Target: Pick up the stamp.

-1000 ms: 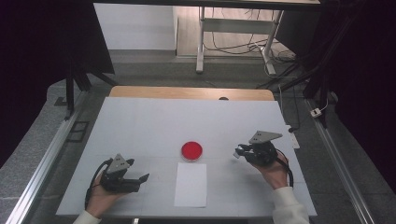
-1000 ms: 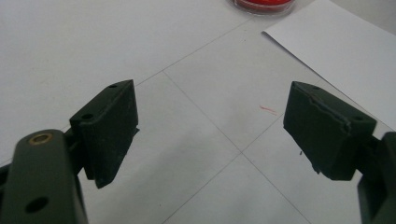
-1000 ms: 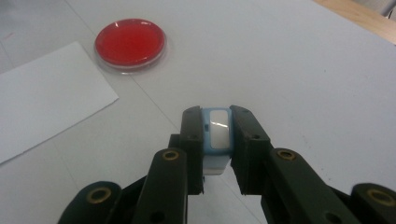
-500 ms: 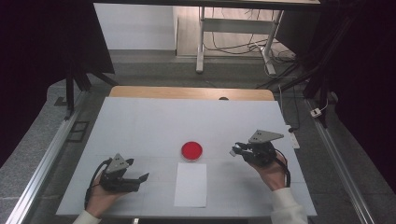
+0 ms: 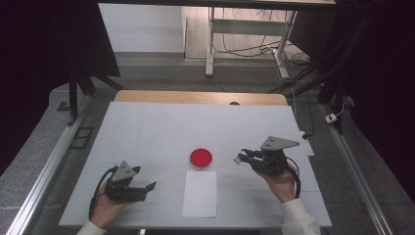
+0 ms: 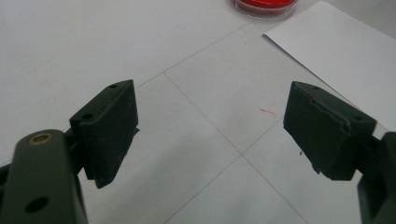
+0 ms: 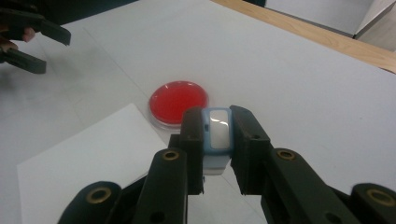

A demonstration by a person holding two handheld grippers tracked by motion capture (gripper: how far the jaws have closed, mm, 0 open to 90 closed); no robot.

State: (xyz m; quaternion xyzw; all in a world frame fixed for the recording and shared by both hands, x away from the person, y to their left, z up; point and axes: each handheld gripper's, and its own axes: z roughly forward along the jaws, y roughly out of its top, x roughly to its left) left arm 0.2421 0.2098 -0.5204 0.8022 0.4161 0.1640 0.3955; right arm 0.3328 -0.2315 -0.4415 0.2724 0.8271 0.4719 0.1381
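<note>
A round red dish (image 5: 201, 157) sits mid-table, with a white paper sheet (image 5: 199, 194) just in front of it. Right of the dish my right gripper (image 5: 241, 158) hovers slightly above the table, shut on a small pale blue and white block (image 7: 218, 130); the red dish (image 7: 178, 100) lies just beyond its tips. At the front left my left gripper (image 5: 144, 178) rests open and low with nothing between its fingers. Over the bare white table, my left gripper (image 6: 210, 116) has the dish (image 6: 264, 5) and the paper (image 6: 345, 51) ahead of it.
The white tabletop (image 5: 161, 127) ends in a wooden strip (image 5: 195, 97) at the far edge. Metal rails (image 5: 44, 166) run along both sides. Table legs and cables (image 5: 244, 46) stand on the floor beyond.
My right gripper has drifted a little up and toward the red dish, still holding the block. The left gripper has stayed put.
</note>
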